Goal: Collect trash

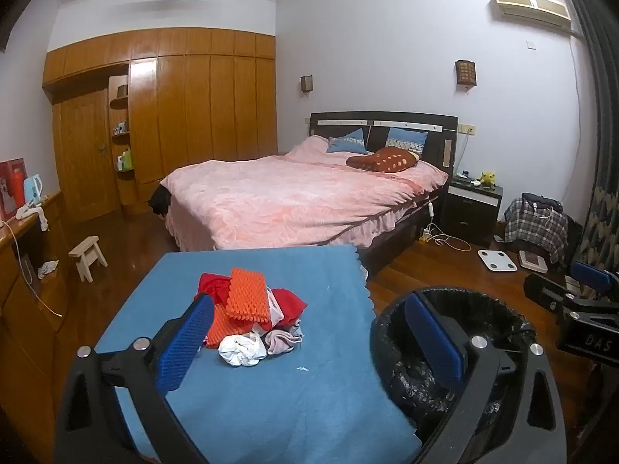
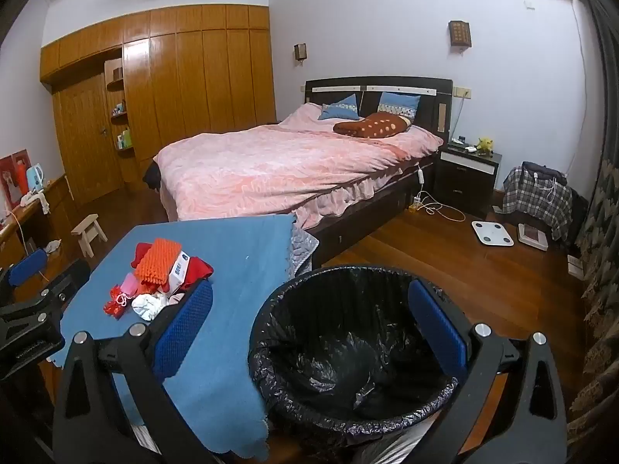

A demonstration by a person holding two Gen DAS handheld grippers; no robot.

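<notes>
On the blue-covered table (image 1: 271, 406), left of centre: heaped trash pile (image 1: 251, 321), orange foam netting (image 1: 247, 295) topmost, crumpled white tissue (image 1: 241, 352) nearest. Probably light, soft and springy throughout; best pinched low on the tissue's bunched middle or across the netting's edge. Held above it, left gripper (image 1: 309, 344), jaws wide apart, empty. Further right, beside the table, black-lined bin (image 2: 348, 348). Over it, right gripper (image 2: 309, 332), likewise spread, nothing held.
</notes>
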